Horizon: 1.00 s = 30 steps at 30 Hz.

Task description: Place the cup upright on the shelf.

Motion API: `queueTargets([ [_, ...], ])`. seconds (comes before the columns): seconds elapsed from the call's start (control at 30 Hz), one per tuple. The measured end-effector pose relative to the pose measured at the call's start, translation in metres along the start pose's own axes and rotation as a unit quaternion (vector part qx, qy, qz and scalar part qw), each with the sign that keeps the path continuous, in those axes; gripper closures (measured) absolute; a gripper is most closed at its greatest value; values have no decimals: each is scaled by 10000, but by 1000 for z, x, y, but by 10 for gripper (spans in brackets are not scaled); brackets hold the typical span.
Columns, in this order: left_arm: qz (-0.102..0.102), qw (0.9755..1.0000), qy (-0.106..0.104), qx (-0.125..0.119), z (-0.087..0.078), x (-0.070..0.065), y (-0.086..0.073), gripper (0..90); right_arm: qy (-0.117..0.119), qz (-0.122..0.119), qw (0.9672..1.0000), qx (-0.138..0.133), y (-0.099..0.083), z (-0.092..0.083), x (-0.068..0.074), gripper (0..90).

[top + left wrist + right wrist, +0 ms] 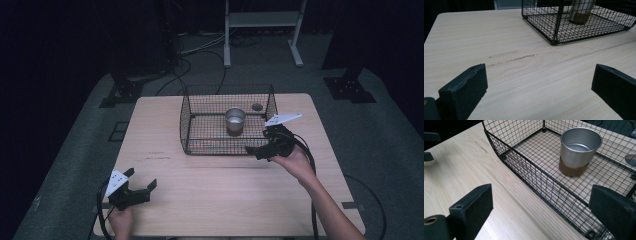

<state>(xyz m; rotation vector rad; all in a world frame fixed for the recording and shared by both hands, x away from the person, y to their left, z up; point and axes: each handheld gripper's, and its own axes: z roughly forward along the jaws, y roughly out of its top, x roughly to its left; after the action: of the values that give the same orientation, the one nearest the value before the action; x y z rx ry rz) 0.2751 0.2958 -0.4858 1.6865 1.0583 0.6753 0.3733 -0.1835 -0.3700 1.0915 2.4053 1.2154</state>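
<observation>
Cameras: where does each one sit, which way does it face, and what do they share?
High view: above the near edge, facing forward and down on the table; both forearms and hands show.
Left gripper view: on the left gripper, low, facing the wire basket; open jaws show.
Right gripper view: on the right gripper, beside the basket; open jaws show.
Shared: the basket holding a metal cup.

The wire basket [227, 120] is open on top, so a gripper can go in from above. Its walls block the sides. A metal cup [235, 121] stands right of center inside. The lower left of the table [200, 190] is bare.
</observation>
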Motion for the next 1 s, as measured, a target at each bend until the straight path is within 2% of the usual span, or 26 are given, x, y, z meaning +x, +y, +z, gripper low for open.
queueTargets([
  [0.67,15,10000,13,39,0,0,0,0,24,-45,9999,-100,-29,-17,7,48],
  [1.0,15,10000,15,41,0,0,0,0,19,27,9999,-111,-47,-22,6,48],
])
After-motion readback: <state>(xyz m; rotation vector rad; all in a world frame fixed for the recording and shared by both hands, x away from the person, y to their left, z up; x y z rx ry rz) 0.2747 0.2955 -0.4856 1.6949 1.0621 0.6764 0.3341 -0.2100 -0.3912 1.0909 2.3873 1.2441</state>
